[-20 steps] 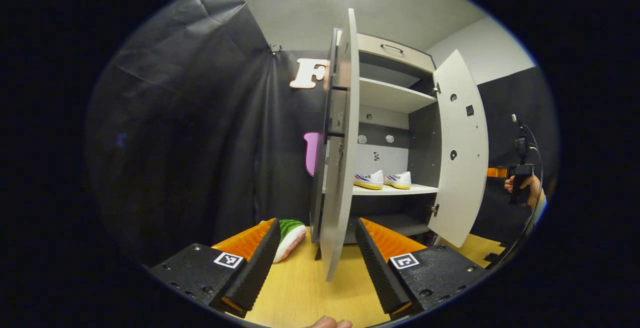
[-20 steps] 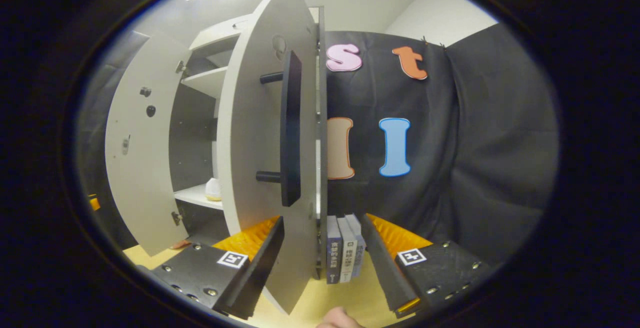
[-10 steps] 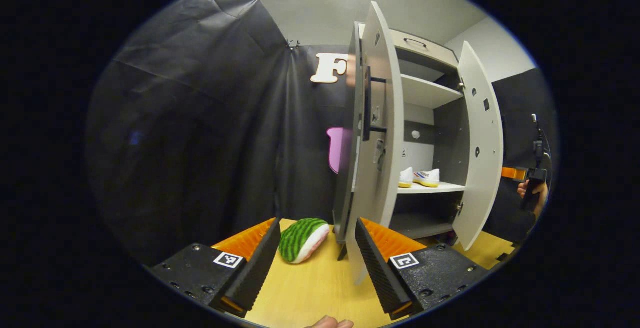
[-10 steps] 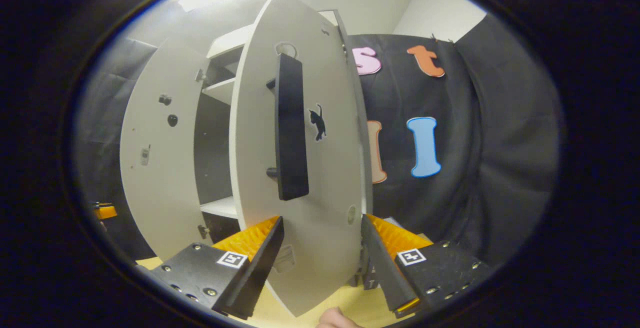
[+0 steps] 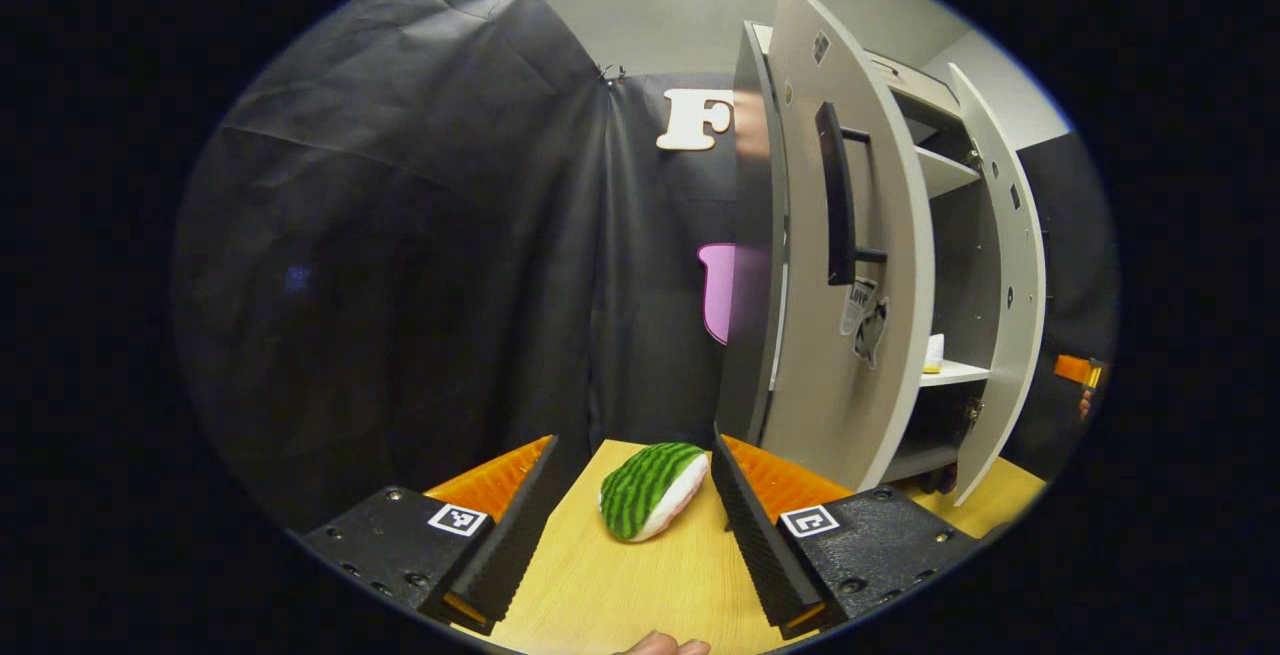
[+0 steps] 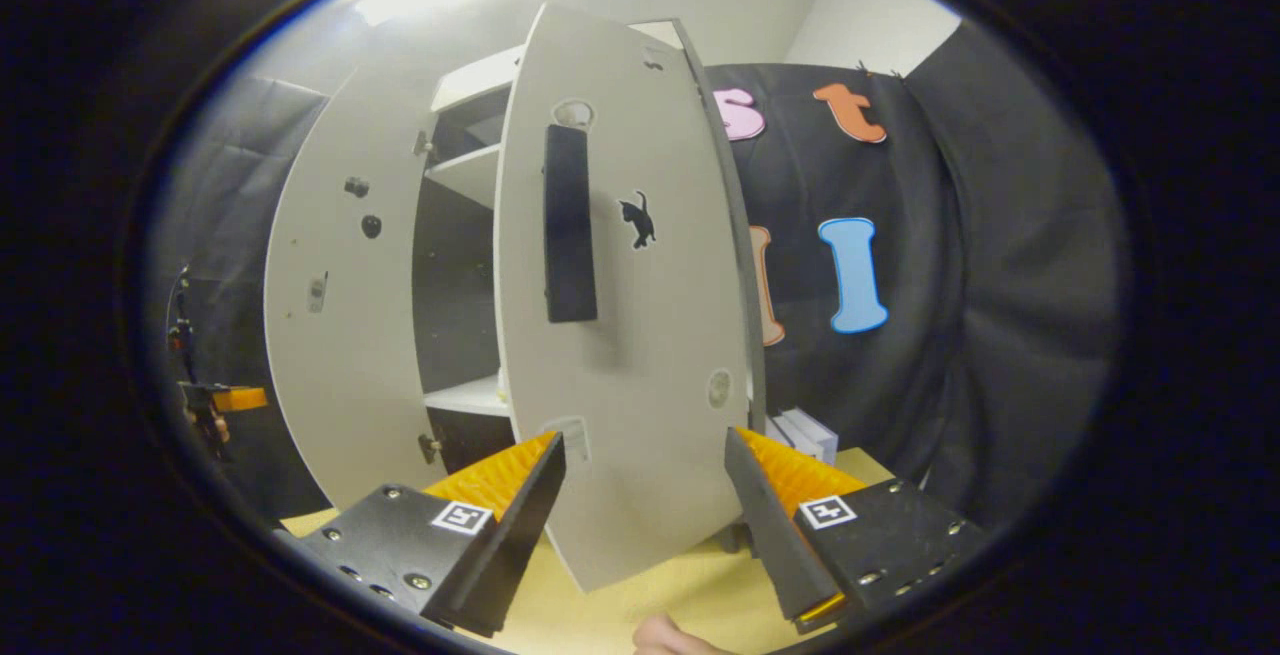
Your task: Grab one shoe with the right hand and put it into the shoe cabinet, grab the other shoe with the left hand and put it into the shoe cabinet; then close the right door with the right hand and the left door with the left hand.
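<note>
From where I sat, a shoe (image 5: 933, 353) lay on the cabinet shelf (image 5: 955, 373), both doors stood part-closed, and my right tool (image 6: 645, 505) and left tool (image 5: 630, 510) were spread, holding nothing.

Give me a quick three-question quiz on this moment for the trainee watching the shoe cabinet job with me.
1. True or false: both doors of the shoe cabinet are fully shut.
2. What lies on the table between the left gripper's fingers in the left gripper view?
A. a shoe
B. a watermelon-patterned toy
C. a book
3. Fill in: the right gripper faces the right door, whose handle is ____ in colour.

Key: 1 false, both stand ajar. 2 B. 3 black.
</note>
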A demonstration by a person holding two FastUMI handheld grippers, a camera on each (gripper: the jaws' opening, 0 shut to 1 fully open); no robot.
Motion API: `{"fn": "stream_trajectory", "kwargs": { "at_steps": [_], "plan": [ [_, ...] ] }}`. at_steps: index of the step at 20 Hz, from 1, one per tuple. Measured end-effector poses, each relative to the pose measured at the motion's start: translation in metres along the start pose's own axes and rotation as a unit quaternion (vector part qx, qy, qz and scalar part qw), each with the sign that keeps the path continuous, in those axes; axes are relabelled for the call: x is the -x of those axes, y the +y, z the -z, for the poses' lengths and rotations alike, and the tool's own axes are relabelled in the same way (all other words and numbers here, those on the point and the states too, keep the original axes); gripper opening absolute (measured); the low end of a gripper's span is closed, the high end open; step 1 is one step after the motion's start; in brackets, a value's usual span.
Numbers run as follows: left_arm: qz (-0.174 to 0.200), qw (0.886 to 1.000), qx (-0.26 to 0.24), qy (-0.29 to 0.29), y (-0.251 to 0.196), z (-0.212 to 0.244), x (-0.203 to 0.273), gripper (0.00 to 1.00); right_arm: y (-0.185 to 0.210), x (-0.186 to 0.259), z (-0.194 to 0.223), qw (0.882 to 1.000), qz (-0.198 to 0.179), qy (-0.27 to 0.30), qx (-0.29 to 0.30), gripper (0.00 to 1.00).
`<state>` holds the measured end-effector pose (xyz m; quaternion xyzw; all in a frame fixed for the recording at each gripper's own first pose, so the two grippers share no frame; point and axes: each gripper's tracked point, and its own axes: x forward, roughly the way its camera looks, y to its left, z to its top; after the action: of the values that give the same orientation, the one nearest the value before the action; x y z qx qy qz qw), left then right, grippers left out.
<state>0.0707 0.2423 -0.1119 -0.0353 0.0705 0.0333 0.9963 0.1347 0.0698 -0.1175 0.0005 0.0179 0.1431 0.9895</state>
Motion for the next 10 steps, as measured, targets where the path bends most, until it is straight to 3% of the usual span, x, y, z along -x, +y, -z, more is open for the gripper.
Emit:
{"fn": "stream_trajectory", "kwargs": {
  "at_steps": [2,3,4,6,7,8,9,10],
  "plan": [
    [-0.005,1.0,-0.007,0.007,0.001,0.005,-0.017,0.87,0.005,0.012,0.005,1.0,0.001,-0.004,0.016,0.93],
    [-0.005,1.0,-0.009,0.01,0.0,0.007,-0.023,0.91,0.008,0.02,0.009,1.0,0.001,-0.009,0.016,0.99],
    [-0.002,1.0,-0.008,0.014,-0.004,0.009,-0.03,0.91,0.012,0.027,0.014,1.0,0.0,-0.012,0.013,0.96],
    [0.011,1.0,-0.004,0.026,-0.014,0.015,-0.042,0.87,0.018,0.043,0.025,1.0,-0.001,-0.012,0.002,0.96],
    [0.018,0.999,-0.002,0.032,-0.021,0.018,-0.048,0.92,0.021,0.051,0.028,1.0,-0.003,-0.013,-0.002,0.93],
    [0.028,0.999,0.004,0.039,-0.031,0.021,-0.05,0.87,0.023,0.059,0.033,1.0,0.001,-0.013,-0.004,0.93],
    [0.04,0.998,0.014,0.045,-0.041,0.023,-0.052,0.92,0.02,0.068,0.038,1.0,0.007,-0.012,-0.004,0.95],
    [0.054,0.997,0.022,0.051,-0.052,0.026,-0.053,0.87,0.018,0.074,0.042,1.0,0.018,-0.011,-0.005,0.96]
  ]
}}
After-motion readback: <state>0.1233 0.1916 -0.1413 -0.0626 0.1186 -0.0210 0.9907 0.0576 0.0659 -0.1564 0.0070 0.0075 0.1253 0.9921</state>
